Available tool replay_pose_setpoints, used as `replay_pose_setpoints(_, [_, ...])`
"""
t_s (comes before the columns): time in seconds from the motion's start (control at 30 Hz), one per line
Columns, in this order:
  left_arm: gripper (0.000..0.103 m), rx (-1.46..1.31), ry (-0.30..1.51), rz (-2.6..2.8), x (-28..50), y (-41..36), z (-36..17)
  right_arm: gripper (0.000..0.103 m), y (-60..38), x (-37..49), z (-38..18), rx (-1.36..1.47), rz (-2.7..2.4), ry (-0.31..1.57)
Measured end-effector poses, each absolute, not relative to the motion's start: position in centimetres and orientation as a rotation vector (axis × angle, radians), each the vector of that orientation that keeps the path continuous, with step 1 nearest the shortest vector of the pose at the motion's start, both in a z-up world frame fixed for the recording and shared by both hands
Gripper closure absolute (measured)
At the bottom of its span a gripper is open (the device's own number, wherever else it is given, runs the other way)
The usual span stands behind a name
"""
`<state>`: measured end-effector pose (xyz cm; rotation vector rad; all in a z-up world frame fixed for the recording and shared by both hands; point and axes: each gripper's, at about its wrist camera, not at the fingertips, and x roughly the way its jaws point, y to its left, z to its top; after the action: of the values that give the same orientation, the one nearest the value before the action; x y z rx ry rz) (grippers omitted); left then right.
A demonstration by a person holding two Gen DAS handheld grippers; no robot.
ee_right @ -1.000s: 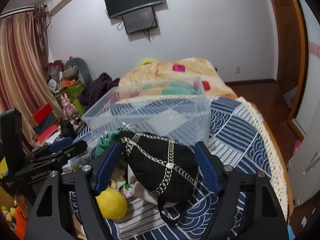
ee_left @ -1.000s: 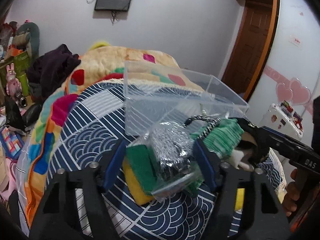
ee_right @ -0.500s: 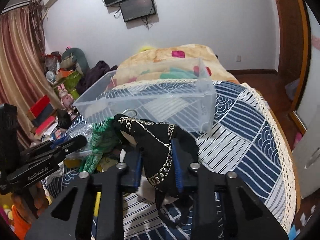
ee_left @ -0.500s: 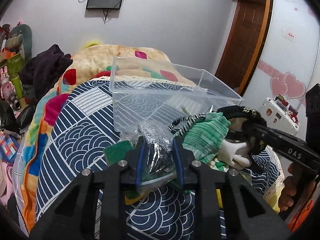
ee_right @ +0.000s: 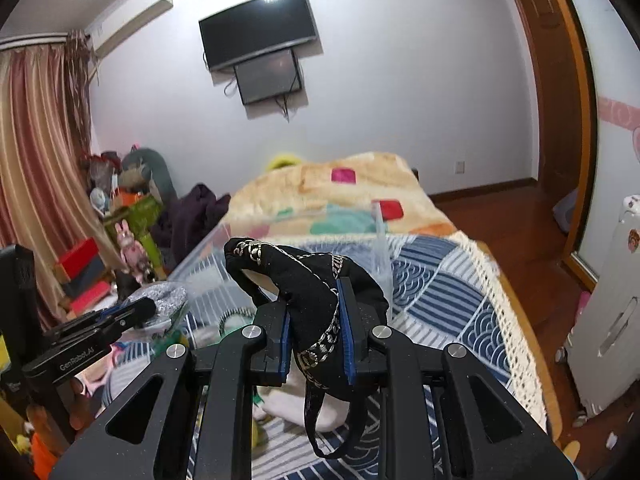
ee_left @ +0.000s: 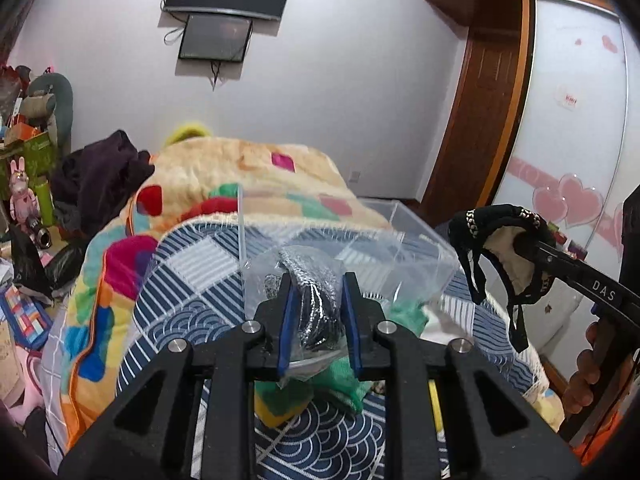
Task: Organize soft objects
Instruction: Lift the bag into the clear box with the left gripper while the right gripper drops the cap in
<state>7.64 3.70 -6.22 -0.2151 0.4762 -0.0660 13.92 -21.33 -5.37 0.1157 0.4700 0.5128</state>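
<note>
My left gripper is shut on a clear plastic bag with a silver-black glittery item and holds it up just before the near wall of a clear plastic bin on the bed. My right gripper is shut on a black pouch with gold chain trim, lifted near the bin; the pouch also shows in the left wrist view. The left gripper shows in the right wrist view. A green knitted item and yellow and white soft things lie below on the bed.
The bed has a blue-white patterned cover and a colourful blanket behind the bin. Dark clothes and cluttered toys lie to the left. A wooden door and a white cabinet stand to the right.
Both grippers closed on their items and lifted them off the pile: the left on the bagged glittery item, the right on the black pouch. Both now sit higher, near the bin.
</note>
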Motion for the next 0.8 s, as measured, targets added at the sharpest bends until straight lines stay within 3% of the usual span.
replay_pose_setpoints(0.43, [0.083,-0.218,0.453,-0.073,12.3,5.2,-3.2,0.085,-19.6,16.8,-2.5,0.097,0.492,0.390])
replay_pose_setpoints(0.8, [0.083,-0.183,0.554,-0.054,18.7,5.0,-4.8,0.085,-17.1,22.1,-5.0,0.048,0.467,0.506])
